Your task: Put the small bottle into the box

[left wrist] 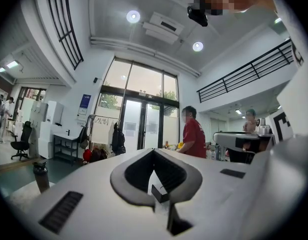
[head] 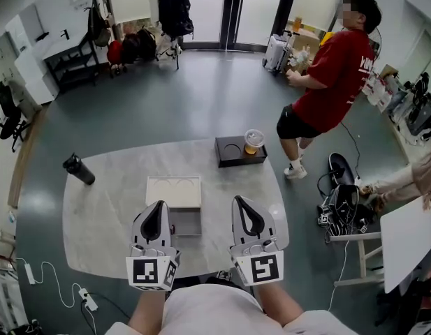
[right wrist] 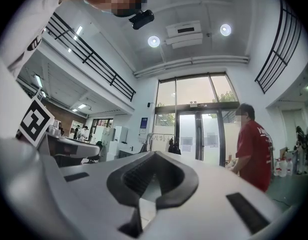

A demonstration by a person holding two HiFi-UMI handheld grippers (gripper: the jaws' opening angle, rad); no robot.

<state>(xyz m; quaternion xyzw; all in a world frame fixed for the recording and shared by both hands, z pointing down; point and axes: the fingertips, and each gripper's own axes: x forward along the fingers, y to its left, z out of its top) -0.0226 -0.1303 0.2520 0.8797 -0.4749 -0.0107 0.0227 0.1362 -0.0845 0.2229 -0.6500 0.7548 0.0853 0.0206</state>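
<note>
Bottle (head: pixel 253 142) — small, clear — seems to stand in the dark box (head: pixel 229 160), so we judge it placed. Our left gripper (head: pixel 159 208) and right gripper (head: pixel 242 204) are clenched, empty.

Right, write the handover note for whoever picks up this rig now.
Left hand-held gripper: shut, empty, low over the table's near edge.
Right hand-held gripper: shut, empty, beside it.
Small bottle: upright near the table's left edge, not gripped.
Box: open, mid-table, just ahead of the left gripper.
Done: nothing yet.
Left: grasp the bottle, carry it over and set it in the box.
</note>
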